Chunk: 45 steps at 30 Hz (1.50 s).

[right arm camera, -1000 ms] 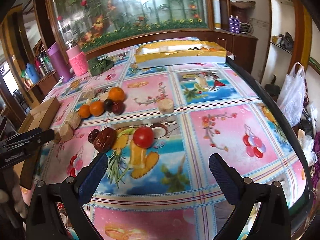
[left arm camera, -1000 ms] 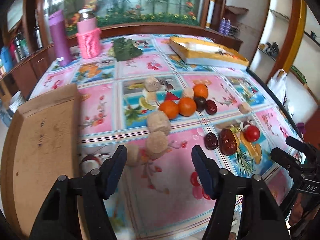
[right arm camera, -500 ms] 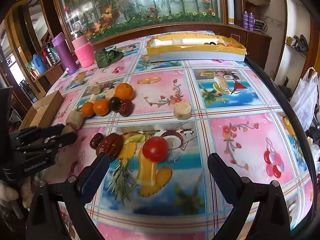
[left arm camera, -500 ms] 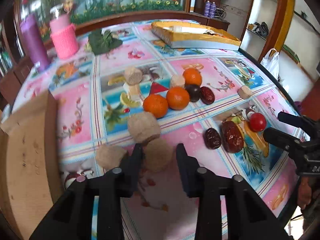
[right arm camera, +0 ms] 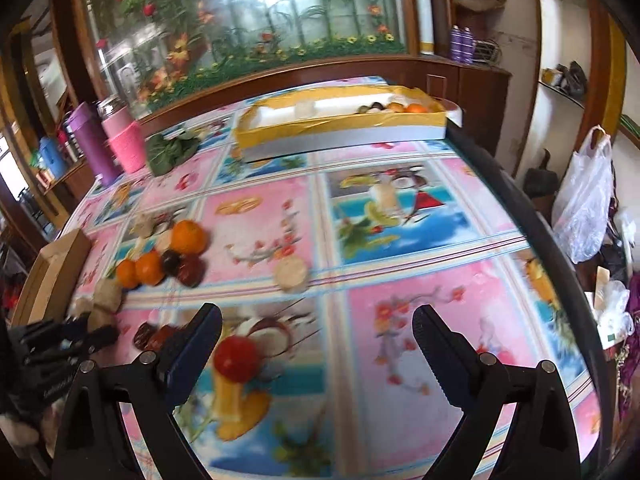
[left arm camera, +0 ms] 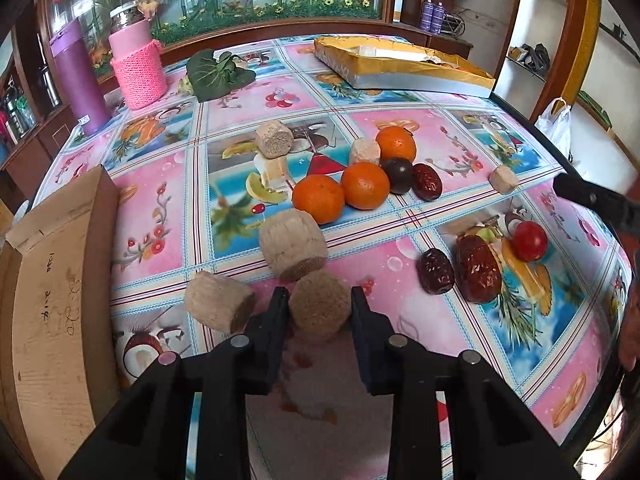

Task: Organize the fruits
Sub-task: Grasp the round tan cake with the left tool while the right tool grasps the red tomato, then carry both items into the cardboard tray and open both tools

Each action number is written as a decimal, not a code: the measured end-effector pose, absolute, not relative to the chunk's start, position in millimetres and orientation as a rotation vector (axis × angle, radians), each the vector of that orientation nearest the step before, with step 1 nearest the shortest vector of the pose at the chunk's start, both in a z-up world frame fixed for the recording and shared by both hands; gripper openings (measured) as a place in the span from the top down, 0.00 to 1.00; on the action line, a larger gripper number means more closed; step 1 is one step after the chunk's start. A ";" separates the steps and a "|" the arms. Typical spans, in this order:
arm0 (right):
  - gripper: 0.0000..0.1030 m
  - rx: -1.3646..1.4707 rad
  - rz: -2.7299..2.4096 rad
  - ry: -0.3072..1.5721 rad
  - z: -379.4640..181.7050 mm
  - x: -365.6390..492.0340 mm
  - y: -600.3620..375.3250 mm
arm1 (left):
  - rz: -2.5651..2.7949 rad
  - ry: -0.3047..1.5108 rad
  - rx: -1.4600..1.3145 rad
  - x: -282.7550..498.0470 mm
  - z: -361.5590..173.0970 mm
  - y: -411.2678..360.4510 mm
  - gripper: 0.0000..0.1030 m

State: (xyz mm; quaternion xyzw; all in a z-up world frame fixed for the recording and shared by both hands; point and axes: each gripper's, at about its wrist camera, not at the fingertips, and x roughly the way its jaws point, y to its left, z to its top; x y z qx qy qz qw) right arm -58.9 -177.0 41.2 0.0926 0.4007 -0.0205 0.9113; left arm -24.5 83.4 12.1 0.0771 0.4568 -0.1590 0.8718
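My left gripper is shut on a tan round cake that rests on the patterned tablecloth. Two more tan cakes lie beside it and behind it. Three oranges, a dark plum, red dates and a red tomato lie farther out. My right gripper is open and empty above the table, with the tomato near its left finger. The left gripper also shows in the right wrist view.
A cardboard box stands at the left edge. A yellow tray holding some fruit sits at the far end. A purple bottle, a pink jar and a green leaf are at the back left. A plastic bag hangs off the table's right.
My left gripper moved forward and closed on the tan cake. My right gripper swung to the right and forward, staying open; its view is blurred by motion.
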 end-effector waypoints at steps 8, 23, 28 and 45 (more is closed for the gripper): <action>0.11 0.172 0.062 0.880 35.8 -48.9 -158.5 | -0.328 0.957 0.122 -24.4 13.0 88.2 0.72; 0.69 0.104 0.118 0.920 27.3 -68.8 -118.3 | -0.307 0.883 -0.075 -57.6 51.5 142.3 0.72; 0.69 0.084 0.170 0.869 55.5 -80.3 -95.6 | -0.255 0.836 -0.128 -73.3 74.4 183.9 0.72; 0.68 -0.041 0.593 0.769 100.9 -17.6 132.5 | 0.036 0.971 -0.248 22.7 60.6 341.8 0.72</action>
